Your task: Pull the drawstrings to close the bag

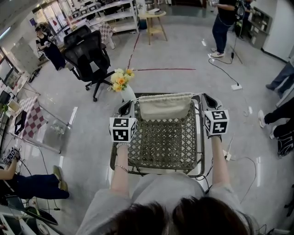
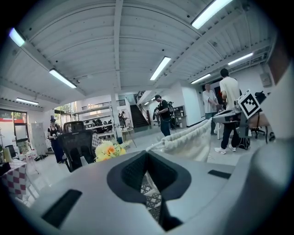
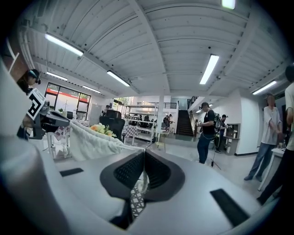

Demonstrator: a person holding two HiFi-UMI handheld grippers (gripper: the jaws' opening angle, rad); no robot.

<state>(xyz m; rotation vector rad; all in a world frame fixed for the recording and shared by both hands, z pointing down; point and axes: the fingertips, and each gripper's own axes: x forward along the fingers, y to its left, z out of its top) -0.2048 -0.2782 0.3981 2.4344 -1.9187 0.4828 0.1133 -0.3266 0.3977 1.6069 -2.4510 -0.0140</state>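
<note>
Bag (image 1: 165, 106) of cream cloth on woven lattice table (image 1: 163, 140) — left gripper (image 2: 146, 156) and right gripper (image 3: 144, 153) jaws tight on its drawstrings (image 2: 154, 145)

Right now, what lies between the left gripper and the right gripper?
The cream bag stretches between the left gripper and the right gripper, a drawstring in each pair of shut jaws; the head view shows it.

A big open lab hall: ceiling strip lights (image 2: 161, 68), metal shelving (image 1: 108, 13), an office chair (image 1: 88, 58), cables (image 1: 223, 69) across the floor (image 1: 174, 46).
</note>
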